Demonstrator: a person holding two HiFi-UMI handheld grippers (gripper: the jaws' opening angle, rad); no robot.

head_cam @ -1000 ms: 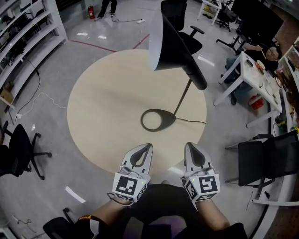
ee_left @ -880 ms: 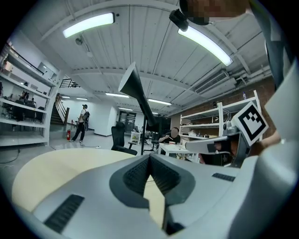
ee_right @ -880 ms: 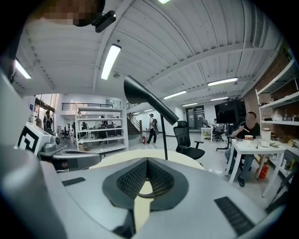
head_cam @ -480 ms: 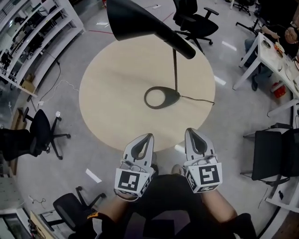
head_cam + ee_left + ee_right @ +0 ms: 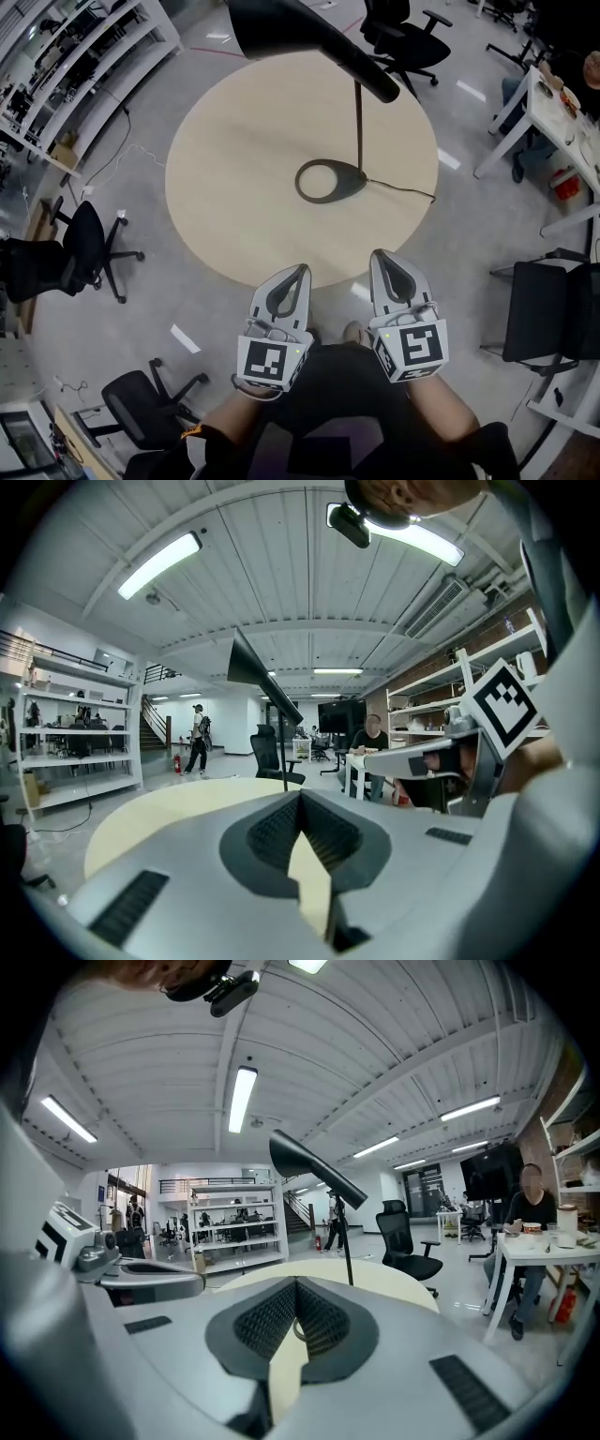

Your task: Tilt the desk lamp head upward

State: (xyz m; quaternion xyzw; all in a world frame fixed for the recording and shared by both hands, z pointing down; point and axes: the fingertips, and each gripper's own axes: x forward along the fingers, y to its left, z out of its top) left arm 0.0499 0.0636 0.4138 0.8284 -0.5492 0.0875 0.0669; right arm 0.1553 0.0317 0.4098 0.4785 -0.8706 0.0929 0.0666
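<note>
Desk lamp head [image 5: 281, 23], black, cone-shaped, up on a thin black stem [image 5: 359, 122] over a black oval ring base [image 5: 330, 180]; wide mouth to the left, narrow end poking right past the stem. Standing right of centre on a round pale wooden table [image 5: 234, 187], thin black cord [image 5: 403, 190] trailing off to the right edge. Short of the near table edge, well apart from the lamp: left grey gripper [image 5: 300, 270] and right grey gripper [image 5: 378, 255], side by side, each with jaws pressed together on nothing. Black office chair [image 5: 80, 253] on grey floor at left.
</note>
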